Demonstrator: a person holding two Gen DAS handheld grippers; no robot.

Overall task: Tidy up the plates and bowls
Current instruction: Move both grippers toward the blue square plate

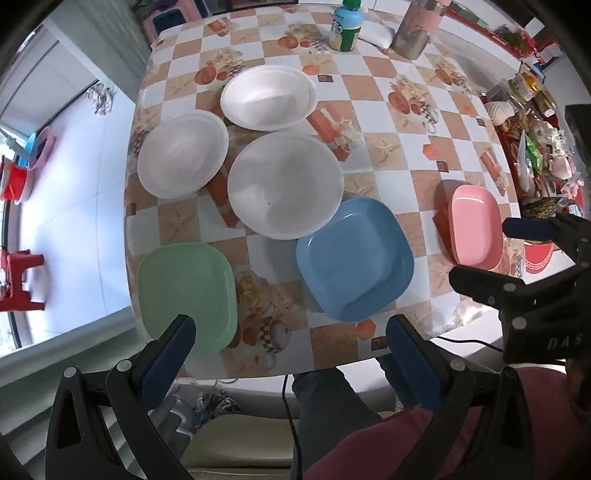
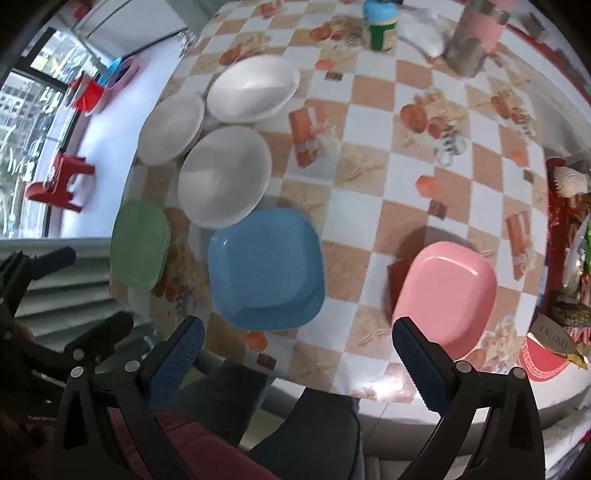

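Note:
On the checked tablecloth [image 1: 388,122] lie three white round bowls: a far one [image 1: 269,98], a left one [image 1: 183,155] and a large middle one [image 1: 284,184]. A green square plate [image 1: 186,295] sits near the front left edge, a blue square plate [image 1: 354,258] at front centre, a pink plate [image 1: 476,225] to the right. My left gripper [image 1: 291,343] hangs open above the front edge between the green and blue plates, holding nothing. My right gripper [image 2: 299,354] is open above the front edge, between the blue plate [image 2: 266,269] and the pink plate [image 2: 443,288].
A green-capped bottle [image 1: 347,26] and a metal flask [image 1: 417,29] stand at the table's far side. Clutter of packets and jars [image 1: 532,122] lines the right edge. A red stool [image 1: 18,280] and tubs stand on the floor at left. A person's legs [image 2: 303,424] are below.

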